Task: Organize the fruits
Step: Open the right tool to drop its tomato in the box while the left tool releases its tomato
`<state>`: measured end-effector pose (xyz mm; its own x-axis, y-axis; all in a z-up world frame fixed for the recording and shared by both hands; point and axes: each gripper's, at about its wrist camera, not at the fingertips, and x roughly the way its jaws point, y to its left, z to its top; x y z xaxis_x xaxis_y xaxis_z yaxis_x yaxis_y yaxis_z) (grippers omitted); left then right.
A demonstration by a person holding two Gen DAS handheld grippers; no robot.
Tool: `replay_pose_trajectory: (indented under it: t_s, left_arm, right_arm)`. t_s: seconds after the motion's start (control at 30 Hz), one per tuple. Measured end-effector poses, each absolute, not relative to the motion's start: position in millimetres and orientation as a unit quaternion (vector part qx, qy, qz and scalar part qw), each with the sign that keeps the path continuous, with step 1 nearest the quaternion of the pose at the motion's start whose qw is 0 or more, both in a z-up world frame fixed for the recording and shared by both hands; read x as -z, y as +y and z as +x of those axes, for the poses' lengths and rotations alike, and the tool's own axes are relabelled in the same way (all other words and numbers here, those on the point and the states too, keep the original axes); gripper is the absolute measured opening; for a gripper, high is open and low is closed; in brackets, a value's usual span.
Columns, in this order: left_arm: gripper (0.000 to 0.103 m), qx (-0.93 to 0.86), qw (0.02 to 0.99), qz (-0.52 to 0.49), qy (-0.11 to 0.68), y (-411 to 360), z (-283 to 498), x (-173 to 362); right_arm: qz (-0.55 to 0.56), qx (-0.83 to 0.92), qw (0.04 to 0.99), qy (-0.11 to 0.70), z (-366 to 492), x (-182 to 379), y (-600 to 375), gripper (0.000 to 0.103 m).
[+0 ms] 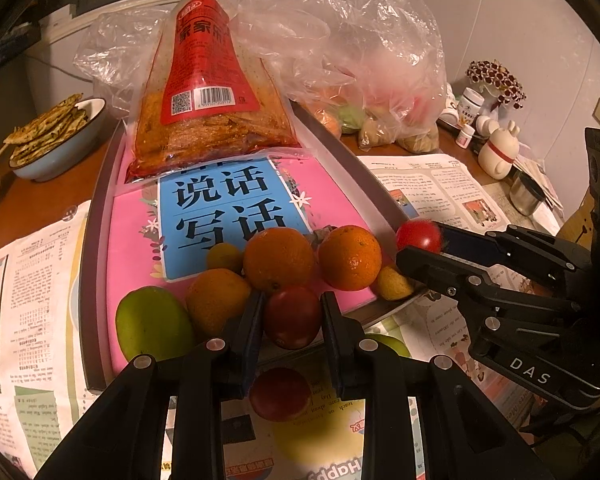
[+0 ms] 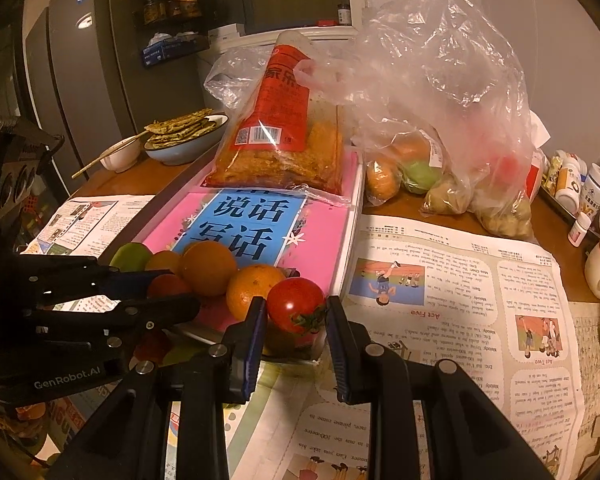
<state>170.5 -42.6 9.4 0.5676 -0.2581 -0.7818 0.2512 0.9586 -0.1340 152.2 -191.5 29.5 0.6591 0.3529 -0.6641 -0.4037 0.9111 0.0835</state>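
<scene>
Fruit is heaped at the near end of a pink book (image 1: pixel 332 188) lying in a tray (image 1: pixel 94 240): a green mango (image 1: pixel 152 322), three oranges (image 1: pixel 278 258) and small yellow fruits (image 1: pixel 394 284). My left gripper (image 1: pixel 292 316) is shut on a dark red tomato (image 1: pixel 292 318) at the tray's near edge. My right gripper (image 2: pixel 296 308) is shut on a bright red tomato (image 2: pixel 296 304) beside the right orange (image 2: pixel 252 290); it shows in the left wrist view (image 1: pixel 418 236) too. Another red tomato (image 1: pixel 280 394) lies on the newspaper below my left gripper.
A red snack bag (image 1: pixel 208 92) lies across the book's far end. A clear plastic bag (image 2: pixel 440 120) of produce stands behind on the right. A bowl of flatbreads (image 1: pixel 54 132) is at the left. Bottles and a white figurine (image 1: pixel 498 150) stand at the right. Newspapers (image 2: pixel 460 300) cover the table.
</scene>
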Motion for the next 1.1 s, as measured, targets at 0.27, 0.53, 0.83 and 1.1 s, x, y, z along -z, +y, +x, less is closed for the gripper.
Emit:
replay_pose_trajectory:
  t_s: [0.27,0.53,0.83,1.1]
  left_arm:
    - [0.029,0.144,0.885,-0.007,0.443,-42.9,171.5,-9.0]
    - [0.029,0.144,0.884,-0.011,0.445,-41.9,172.3,-8.7]
    - [0.029,0.142,0.884,-0.009,0.445,-41.9,171.6,-9.1]
    - [0.029,0.143,0.884,-0.013,0.445,-40.7,171.1,-9.3]
  right_arm:
    - [-0.035,-0.208,0.910,0.357,150.3,-29.5,-191.9,0.030]
    - [-0.030,-0.208,0.912,0.353,145.1,-33.0,-194.2,0.031]
    - [-0.025,-0.207,0.913,0.352,141.8,-34.4,-196.8,0.032]
    - [-0.024,-0.207,0.912,0.352,141.0,-34.6,-196.5,0.032]
